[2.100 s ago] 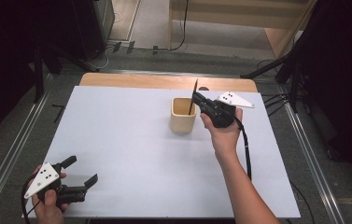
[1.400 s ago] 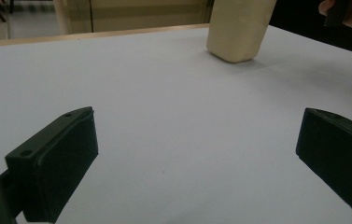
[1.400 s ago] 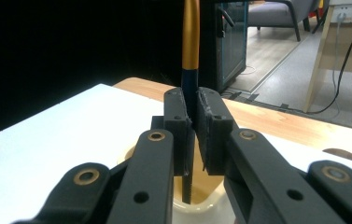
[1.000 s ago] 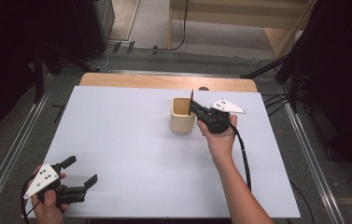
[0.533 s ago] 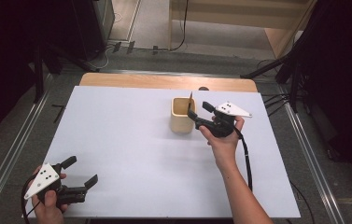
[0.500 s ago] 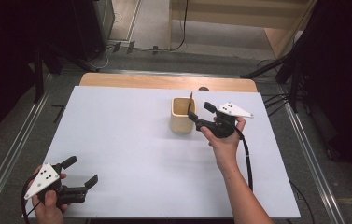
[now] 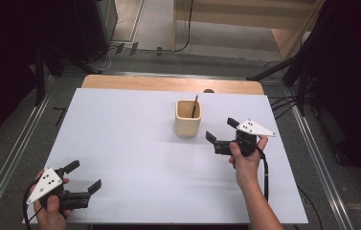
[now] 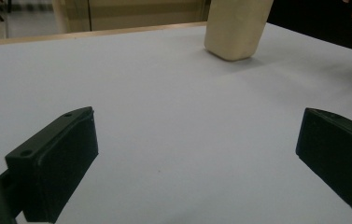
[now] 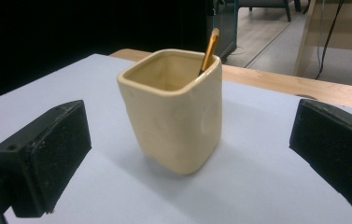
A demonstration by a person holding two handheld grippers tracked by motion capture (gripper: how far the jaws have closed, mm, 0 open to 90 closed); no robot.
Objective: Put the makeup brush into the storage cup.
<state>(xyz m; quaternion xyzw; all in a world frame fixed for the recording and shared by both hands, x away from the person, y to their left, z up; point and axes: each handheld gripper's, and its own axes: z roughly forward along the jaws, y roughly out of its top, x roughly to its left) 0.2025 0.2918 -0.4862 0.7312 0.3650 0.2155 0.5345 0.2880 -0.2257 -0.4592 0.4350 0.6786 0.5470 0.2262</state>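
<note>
Cream cup (image 7: 188,118) with pencil (image 7: 195,105) near tabletop (image 7: 120,139) far edge; right gripper (image 7: 220,136) beside it, wide. Left gripper (image 7: 83,177) wide at near-left corner.

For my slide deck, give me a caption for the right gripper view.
Open right gripper faces a cream square cup holding a pencil.
</note>
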